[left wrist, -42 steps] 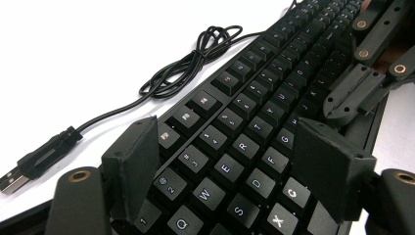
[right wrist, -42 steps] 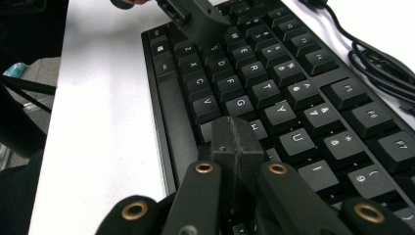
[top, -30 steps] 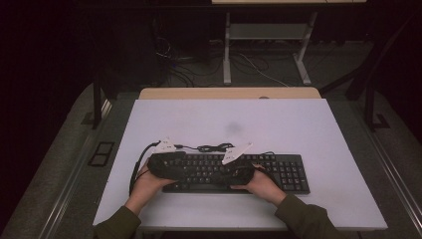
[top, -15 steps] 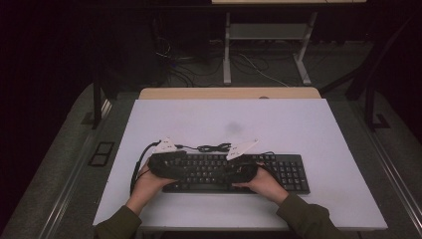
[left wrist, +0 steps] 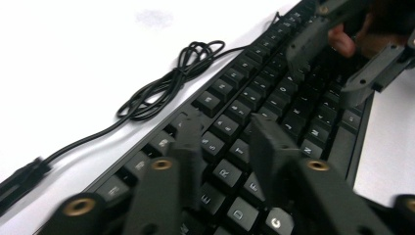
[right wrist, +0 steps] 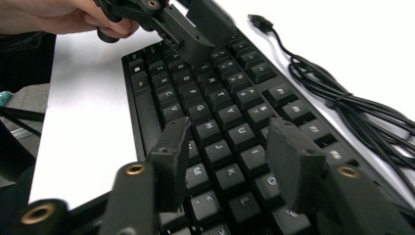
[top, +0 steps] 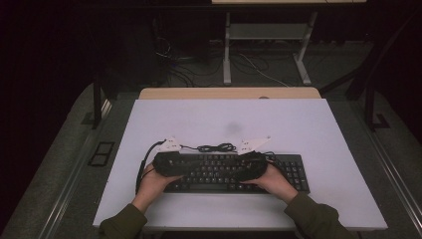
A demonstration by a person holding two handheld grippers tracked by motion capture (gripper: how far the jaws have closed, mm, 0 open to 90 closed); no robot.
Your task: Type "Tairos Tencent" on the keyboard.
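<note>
Fingers of both grippers stand apart over the black keyboard, gripping nothing. Seen in the left gripper view, the left gripper has its two black jaws a narrow gap apart above the keys near R and T; they have just been closing, with only keycaps below them and nothing clamped. Seen in the right gripper view, the right gripper has its jaws spread wider over the keys around H, J and U; they have just been opening, again with nothing caught between them. The keyboard lies flat on the white table top, near the person's edge of it and about midway across, its long side running left to right in the high view. Each hand holds its gripper low over the keys, the left hand at the keyboard's left end, the right hand over its right-centre part. Just behind the keyboard, its black cable lies in a loose coil on the table. A grey carpeted floor surrounds the table.
</note>
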